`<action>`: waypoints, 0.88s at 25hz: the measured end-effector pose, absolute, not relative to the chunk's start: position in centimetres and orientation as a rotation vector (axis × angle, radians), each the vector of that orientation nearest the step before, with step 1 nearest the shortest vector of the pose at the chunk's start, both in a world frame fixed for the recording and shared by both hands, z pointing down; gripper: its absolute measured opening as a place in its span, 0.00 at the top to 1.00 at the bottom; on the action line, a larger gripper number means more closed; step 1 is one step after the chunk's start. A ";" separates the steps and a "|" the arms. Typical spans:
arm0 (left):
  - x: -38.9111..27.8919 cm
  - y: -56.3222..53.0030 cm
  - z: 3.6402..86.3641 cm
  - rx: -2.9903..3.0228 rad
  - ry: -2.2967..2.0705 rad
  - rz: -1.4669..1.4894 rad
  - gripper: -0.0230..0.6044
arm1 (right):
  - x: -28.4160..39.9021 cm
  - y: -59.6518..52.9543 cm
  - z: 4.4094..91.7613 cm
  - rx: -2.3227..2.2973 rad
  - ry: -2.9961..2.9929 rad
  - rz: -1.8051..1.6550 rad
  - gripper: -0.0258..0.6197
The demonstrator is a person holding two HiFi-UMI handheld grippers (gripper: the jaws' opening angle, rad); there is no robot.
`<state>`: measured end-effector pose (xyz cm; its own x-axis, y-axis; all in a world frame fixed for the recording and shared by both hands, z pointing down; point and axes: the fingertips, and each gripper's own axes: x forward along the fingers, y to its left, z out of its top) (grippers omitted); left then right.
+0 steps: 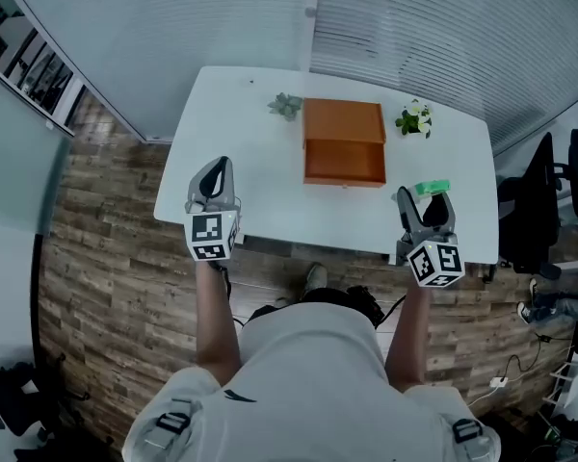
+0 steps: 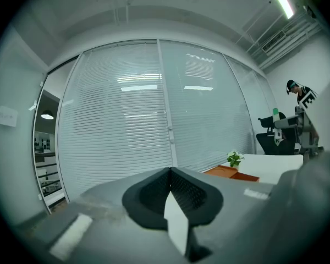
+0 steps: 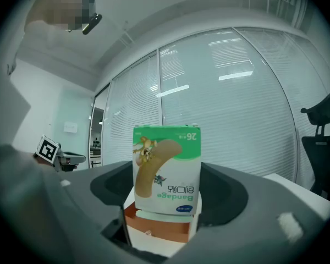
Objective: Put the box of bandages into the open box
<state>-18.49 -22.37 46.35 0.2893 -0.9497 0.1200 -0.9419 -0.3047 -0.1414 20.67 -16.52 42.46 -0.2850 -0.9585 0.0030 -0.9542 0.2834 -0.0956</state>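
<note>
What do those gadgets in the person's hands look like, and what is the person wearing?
The left claw and right claw are grey, each with two dark jaws and a cube of black-and-white square markers. The person wears a pale short-sleeved top with buckled shoulder straps.

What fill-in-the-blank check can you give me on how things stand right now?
The right gripper grips the bandage box, whose print reads ____ in that gripper's view.
The left gripper is empty, with its jaws ____.
The orange box on the table has its lid ____.
Missing words: upside down; shut; open.
</note>
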 end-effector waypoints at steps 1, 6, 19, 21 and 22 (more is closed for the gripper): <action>-18.3 -22.9 46.2 -2.480 1.833 -0.282 0.95 | 20.9 -17.3 42.4 -1.835 2.480 -0.119 0.41; -16.3 -25.2 45.6 -2.471 1.875 -0.252 0.95 | 21.9 -20.5 42.9 -1.791 2.537 -0.114 0.41; -13.5 -28.6 47.5 -2.466 1.863 -0.325 0.95 | 22.9 -25.2 44.2 -1.730 2.581 -0.142 0.41; -13.8 -29.1 47.3 -2.463 1.853 -0.330 0.95 | 22.7 -25.6 44.3 -1.735 2.577 -0.144 0.41; -14.0 -29.3 47.2 -2.461 1.849 -0.336 0.95 | 22.5 -25.7 44.4 -1.738 2.577 -0.143 0.41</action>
<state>-14.01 -29.31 47.18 0.2635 -0.9536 0.1458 -0.9439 -0.2860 -0.1652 22.54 -25.72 44.40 -0.3756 -0.9264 0.0267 -0.9237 0.3718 -0.0930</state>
